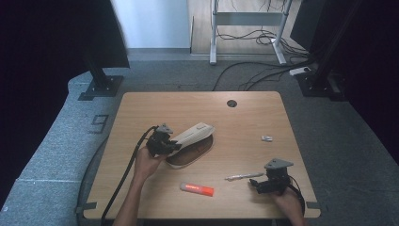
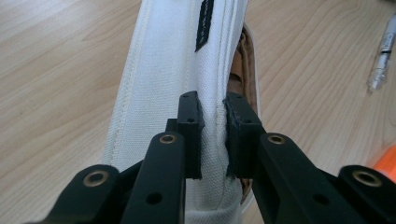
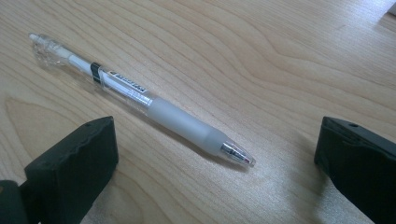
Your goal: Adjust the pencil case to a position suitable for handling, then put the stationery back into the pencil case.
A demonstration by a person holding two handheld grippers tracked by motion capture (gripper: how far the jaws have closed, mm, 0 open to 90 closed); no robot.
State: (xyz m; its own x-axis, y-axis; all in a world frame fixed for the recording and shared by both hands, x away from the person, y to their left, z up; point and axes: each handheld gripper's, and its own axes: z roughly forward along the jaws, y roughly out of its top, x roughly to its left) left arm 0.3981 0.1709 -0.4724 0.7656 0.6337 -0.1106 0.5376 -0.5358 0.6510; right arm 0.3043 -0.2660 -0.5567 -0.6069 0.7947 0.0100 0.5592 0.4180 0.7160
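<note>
We keep the left claw (image 2: 214,135) pinched tight on the case (image 2: 177,70) flap and slide the wide-open right claw (image 3: 215,158) around the pen (image 3: 140,95).

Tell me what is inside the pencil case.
The left gripper pinches the white flap of the pencil case, lifting it. In the high view the tan lining shows through the opening, with nothing visible on it. The flap and gripper hide the rest.

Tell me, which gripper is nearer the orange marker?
Left, narrowly, though it's close. The left gripper pinches the white pencil case above the orange marker; the right gripper sits open rightward, by the pen.
</note>
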